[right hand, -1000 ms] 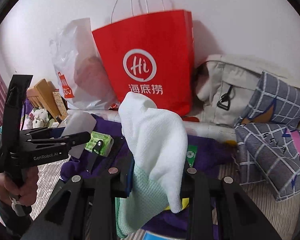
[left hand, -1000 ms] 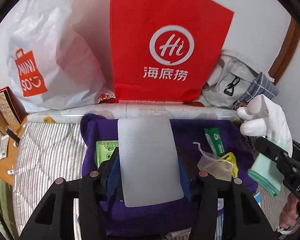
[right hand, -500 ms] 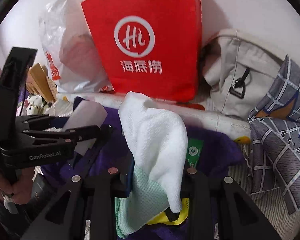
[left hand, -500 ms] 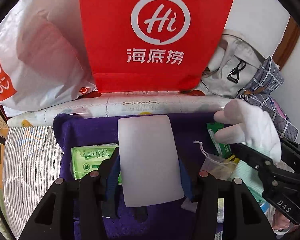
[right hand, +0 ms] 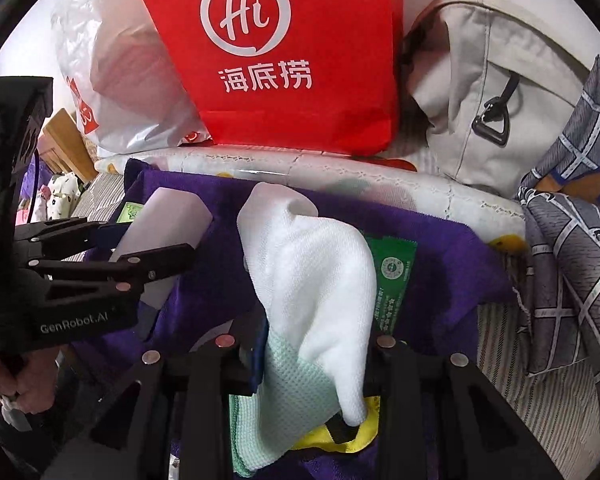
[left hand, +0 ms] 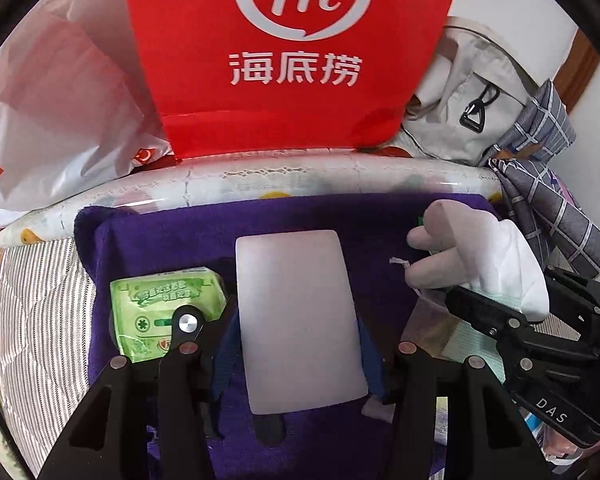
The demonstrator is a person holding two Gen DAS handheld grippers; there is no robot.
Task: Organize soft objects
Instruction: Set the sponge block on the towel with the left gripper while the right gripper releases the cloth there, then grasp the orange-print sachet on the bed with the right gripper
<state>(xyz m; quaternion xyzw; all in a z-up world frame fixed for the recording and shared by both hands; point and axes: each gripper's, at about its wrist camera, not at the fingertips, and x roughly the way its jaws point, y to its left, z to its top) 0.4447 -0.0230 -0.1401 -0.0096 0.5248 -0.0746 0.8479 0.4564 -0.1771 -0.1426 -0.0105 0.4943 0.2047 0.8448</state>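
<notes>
**Cloths and a white pad held over the purple blanket**

Cloths are in the right gripper (right hand: 312, 364): two of them, a white cloth (right hand: 312, 280) draped over the top and a pale green cloth (right hand: 284, 392) hanging under it. The jaws are closed on this bundle, part way in, with the fabric bulging up between them. From the left wrist view the same gripper (left hand: 496, 312) shows at the right edge, the white cloth (left hand: 496, 256) sticking up out of it.

The left gripper (left hand: 300, 344) holds one flat white pad (left hand: 296, 332) with rounded corners. Its jaws stand about half open and press on the pad's two long sides; the pad points forward, away from the camera. In the right wrist view this gripper (right hand: 148, 256) comes in from the left, with the pad (right hand: 172, 224) tilted, and a hand (right hand: 24, 384) grips its handle below.

Both grippers point down over one purple blanket (left hand: 172, 236) spread on a striped bed cover (left hand: 40, 320). On the blanket I count one green packet (left hand: 160, 312) lying just left of the pad, one narrow green sachet (right hand: 392, 276) beside the white cloth, and something yellow (right hand: 356, 436) under the hanging cloths; what it is I cannot tell.

Behind the blanket lies one long rolled patterned mat (left hand: 300, 176). Against the wall stand one red paper bag (left hand: 292, 56), one white plastic bag (left hand: 60, 112) to its left, one beige backpack (right hand: 492, 92) to its right, and grey checked bedding (right hand: 572, 248) at the far right.
</notes>
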